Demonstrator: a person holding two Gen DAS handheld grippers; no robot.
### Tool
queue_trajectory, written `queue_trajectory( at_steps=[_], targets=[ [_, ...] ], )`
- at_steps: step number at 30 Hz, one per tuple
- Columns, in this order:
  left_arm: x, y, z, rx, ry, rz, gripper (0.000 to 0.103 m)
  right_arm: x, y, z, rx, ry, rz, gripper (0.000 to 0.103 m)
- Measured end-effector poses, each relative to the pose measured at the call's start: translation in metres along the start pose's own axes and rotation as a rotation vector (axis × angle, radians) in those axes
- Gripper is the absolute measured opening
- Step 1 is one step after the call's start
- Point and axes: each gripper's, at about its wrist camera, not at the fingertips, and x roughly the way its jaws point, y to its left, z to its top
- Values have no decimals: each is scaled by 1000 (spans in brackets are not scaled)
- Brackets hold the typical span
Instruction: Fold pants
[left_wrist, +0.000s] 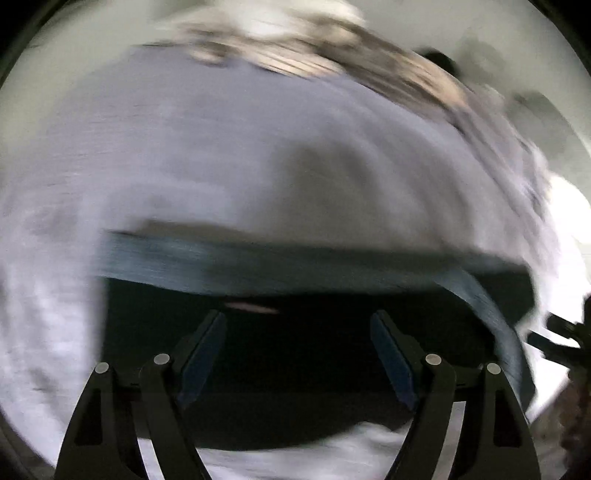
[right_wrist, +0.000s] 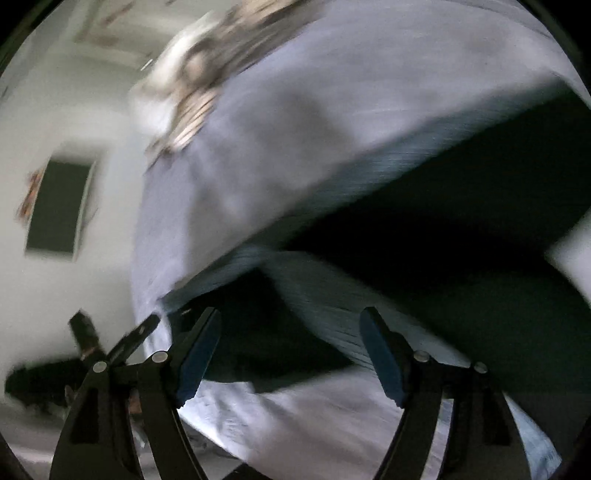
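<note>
Now both my tools spread wide, nothing between pads. Left gripper hangs directly over dark pants on pale bedsheet; pants' teal band runs crosswise ahead. Right gripper over same cloth, band slanting up-right. Left squarer to band.

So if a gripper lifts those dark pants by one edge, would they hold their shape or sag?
Likely sag: the dark pants lie flat on the bed sheet, and their grey band bends round a corner. Probably light. They may slide on the sheet when pushed.

Pale bedsheet, patterned pillow
</note>
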Motion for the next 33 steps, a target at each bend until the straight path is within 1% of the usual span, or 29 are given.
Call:
queue_trajectory(
  at_steps=[2, 5, 6, 8, 9, 10, 11, 12, 14, 17, 18, 19, 20, 21, 22, 23, 25, 28, 30, 31, 33],
  targets=[
    [26, -61, -5, 89, 67, -79, 81, -36, -48, -15, 99, -42, -55, 80],
    [53, -135, -9, 177, 133, -163, 81, -79, -102, -37, 185, -81, -136, 80],
    [65, -168, -13, 210, 167, -197, 81, -93, -123, -46, 208, -90, -166, 80],
    [81, -210, -18, 251, 203, -220, 81, -111, -156, -61, 257, -85, -193, 80],
    [85, -223, -19, 260, 214, -226, 81, -117, -173, -70, 289, -72, -200, 80],
    [95, -244, -24, 270, 241, -241, 81, -123, -188, -77, 313, -58, -203, 80],
    [102, -256, -26, 276, 261, -248, 81, -128, -205, -85, 332, -41, -200, 80],
    [105, -265, -30, 282, 272, -249, 81, -128, -212, -91, 342, -29, -190, 80],
    [116, -282, -40, 295, 297, -235, 81, -127, -233, -104, 374, 8, -149, 80],
    [126, -294, -50, 290, 322, -224, 81, -111, -250, -121, 414, 91, -2, 78],
    [128, -295, -52, 289, 323, -220, 81, -105, -251, -124, 412, 109, 39, 73],
    [129, -297, -53, 289, 328, -218, 81, -98, -249, -124, 412, 122, 68, 53],
    [129, -299, -52, 287, 329, -217, 72, -95, -249, -124, 412, 143, 86, 36],
    [128, -296, -53, 283, 331, -216, 66, -93, -249, -121, 415, 149, 108, 15],
    [126, -299, -48, 277, 336, -217, 60, -95, -247, -119, 417, 140, 140, 15],
    [124, -299, -43, 266, 334, -226, 60, -102, -242, -111, 402, 110, 175, 15],
    [114, -305, -29, 239, 293, -241, 60, -119, -235, -91, 392, 54, 241, 14],
    [108, -318, -3, 232, 225, -235, 61, -143, -227, -54, 347, -10, 288, 14],
    [112, -322, 12, 226, 200, -221, 61, -155, -223, -15, 310, -59, 310, 14],
    [118, -325, 22, 221, 191, -204, 61, -160, -224, 9, 301, -90, 318, 14],
    [128, -327, 37, 205, 176, -181, 61, -165, -229, 46, 302, -133, 326, 14]
  ],
)
